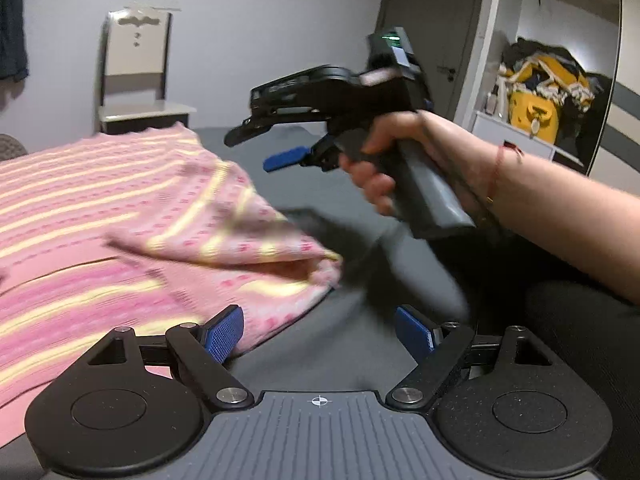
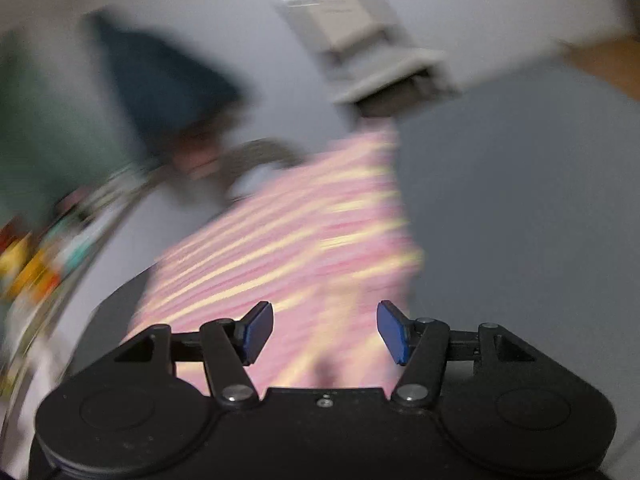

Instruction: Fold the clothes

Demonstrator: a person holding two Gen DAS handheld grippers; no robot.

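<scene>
We see the bed (image 1: 360,352), its grey sheet giving a flat base for folding. On it lies the pink striped garment (image 1: 120,220), one corner doubled over itself. Our left gripper (image 1: 320,336) and right gripper (image 2: 325,330) both gape empty above it. The right view is badly blurred.
</scene>
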